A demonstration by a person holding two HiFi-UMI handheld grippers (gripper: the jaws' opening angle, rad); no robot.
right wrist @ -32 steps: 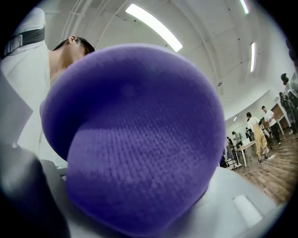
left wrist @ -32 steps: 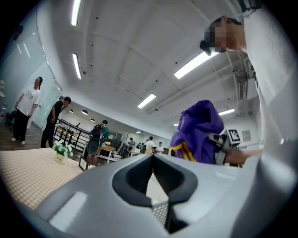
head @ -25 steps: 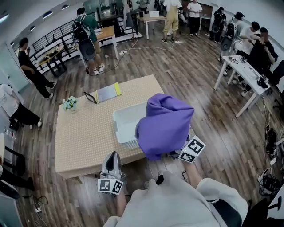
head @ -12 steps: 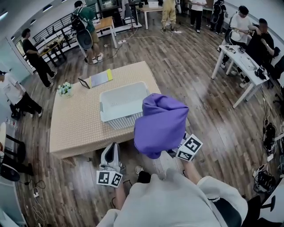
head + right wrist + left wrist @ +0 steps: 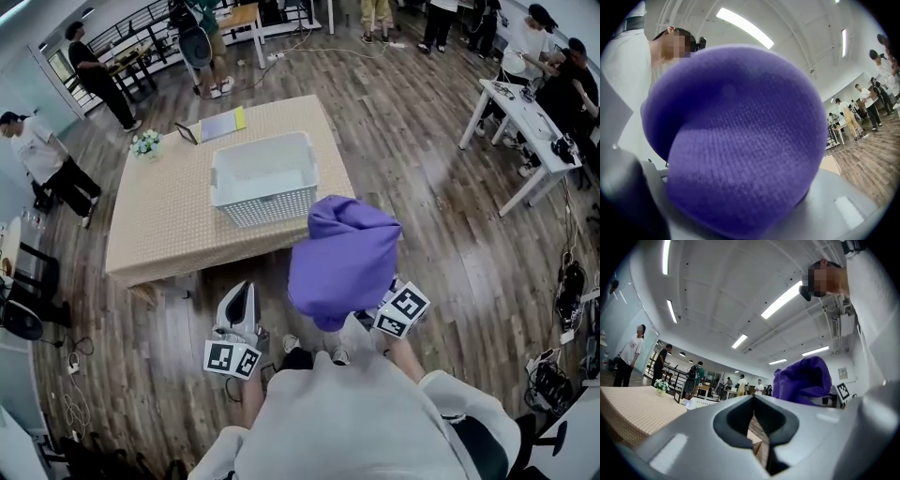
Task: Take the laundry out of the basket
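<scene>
A purple garment (image 5: 345, 258) hangs bunched in the air over the wooden floor, off the table's near edge. My right gripper (image 5: 380, 317) is shut on it, its jaws buried in the cloth, which fills the right gripper view as purple knit (image 5: 740, 140). The white laundry basket (image 5: 264, 202) stands on the beige table (image 5: 159, 225) and looks empty. My left gripper (image 5: 242, 289) hovers low at the left, shut with nothing in it. In the left gripper view its dark pads (image 5: 740, 420) meet, with the garment (image 5: 804, 380) to the right.
On the table's far side stand a small flower pot (image 5: 144, 142) and a propped tablet with papers (image 5: 217, 124). A white desk (image 5: 520, 117) stands at the right. Several people stand around the room's edges. Cables lie on the floor at the left (image 5: 75, 403).
The view has backed away from the table: table and basket have slid farther off. The purple garment, first over the basket, now hangs clear of the table. The left gripper keeps its place.
</scene>
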